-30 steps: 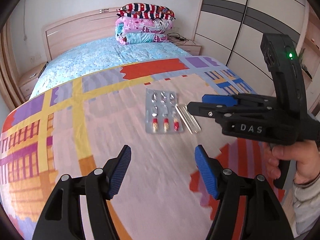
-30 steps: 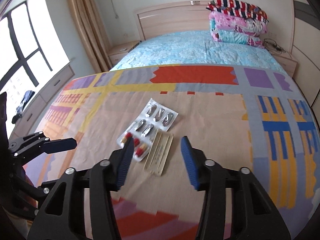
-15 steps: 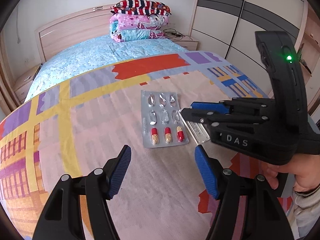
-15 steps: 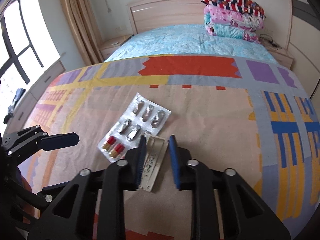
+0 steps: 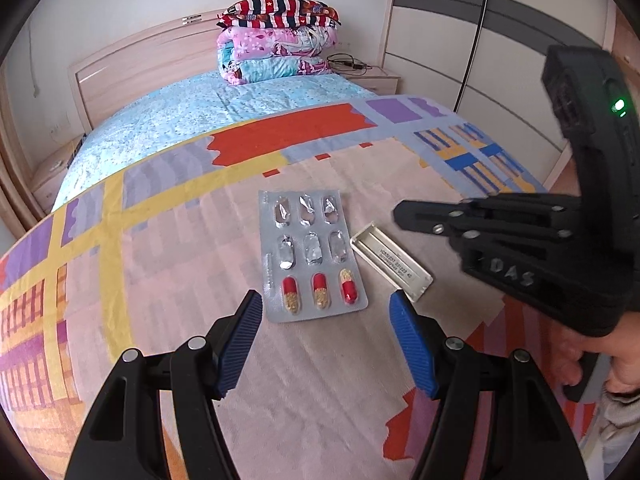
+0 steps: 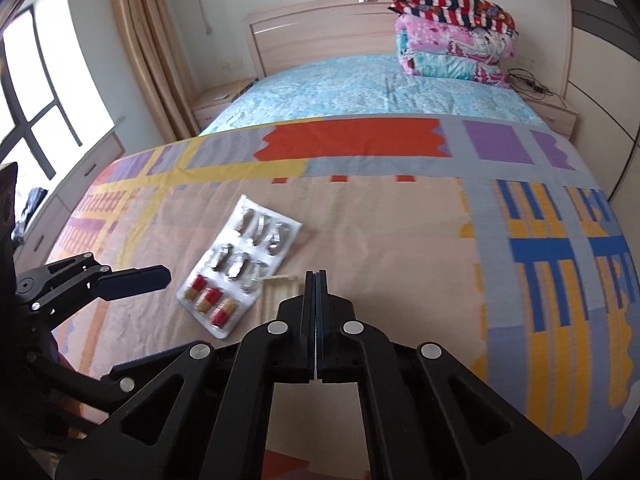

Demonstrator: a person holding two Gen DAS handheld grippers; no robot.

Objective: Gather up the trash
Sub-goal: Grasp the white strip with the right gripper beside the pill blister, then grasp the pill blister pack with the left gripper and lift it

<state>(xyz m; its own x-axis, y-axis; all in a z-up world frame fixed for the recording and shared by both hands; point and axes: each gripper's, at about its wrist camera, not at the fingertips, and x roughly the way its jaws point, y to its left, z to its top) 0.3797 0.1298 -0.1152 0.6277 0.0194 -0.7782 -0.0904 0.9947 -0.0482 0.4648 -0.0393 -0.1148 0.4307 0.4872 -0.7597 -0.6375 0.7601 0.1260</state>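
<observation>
Trash on the bed, a pill sheet (image 5: 310, 252) and a small tray (image 5: 390, 262) at its 3 o'clock: right gripper (image 6: 316, 280) has just been closing, now shut on the tray's edge, left gripper (image 5: 324, 314) half open and empty; next, lift the tray.

The right gripper (image 6: 315, 280) hides most of the small plastic tray (image 6: 280, 292) at about six o'clock from the pill sheet (image 6: 240, 268); whether its pads pinch the tray's edge cannot be told. Print on the tray is too small to read. The person's hand (image 5: 600, 356) is cut off at four o'clock.
</observation>
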